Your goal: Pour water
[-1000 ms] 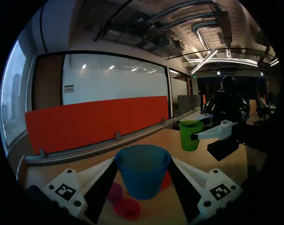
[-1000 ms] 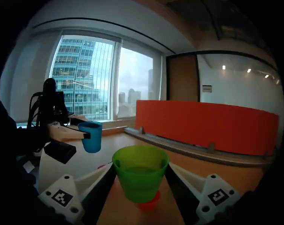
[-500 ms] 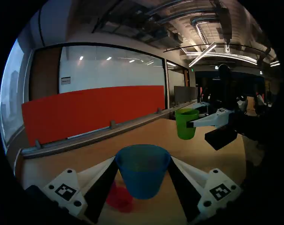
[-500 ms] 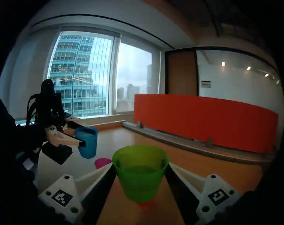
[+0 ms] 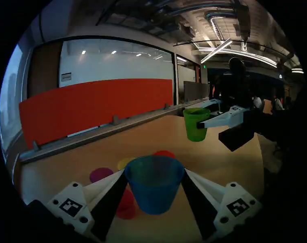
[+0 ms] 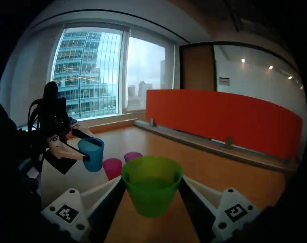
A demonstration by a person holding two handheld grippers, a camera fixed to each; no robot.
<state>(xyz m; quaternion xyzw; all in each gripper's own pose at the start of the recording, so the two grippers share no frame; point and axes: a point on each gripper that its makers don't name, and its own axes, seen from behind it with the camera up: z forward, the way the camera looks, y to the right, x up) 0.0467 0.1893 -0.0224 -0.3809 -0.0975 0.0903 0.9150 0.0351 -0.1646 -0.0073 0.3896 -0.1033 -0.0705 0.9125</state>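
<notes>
- Pale wooden surface (image 5: 218, 162), an orange partition (image 5: 97, 101) behind it, tall windows (image 6: 88, 77) at the upper left of the right gripper view. How far has the pouring got?
- Not begun, I'd say. Both cups are held off the surface, upright and well apart; neither is tipped.
- Who holds what?
- Left gripper (image 5: 153, 176) is closed partway, both fingers pressing the sides of the blue cup (image 5: 154, 188) at the bottom centre of its view. Right gripper (image 6: 151, 178) clamps the green cup (image 6: 152, 194) the same way; in the left gripper view that cup sits right of centre.
- Any water?
- A level line inside the green cup suggests some, though I can't be certain. The blue cup's inside is too dim to tell.
- What's left?
- Bringing the rims together and tilting one. A pink cup (image 6: 112, 168) and a purple cup (image 6: 133, 156) stand on the surface, left of centre in the right gripper view, touched by neither gripper.
</notes>
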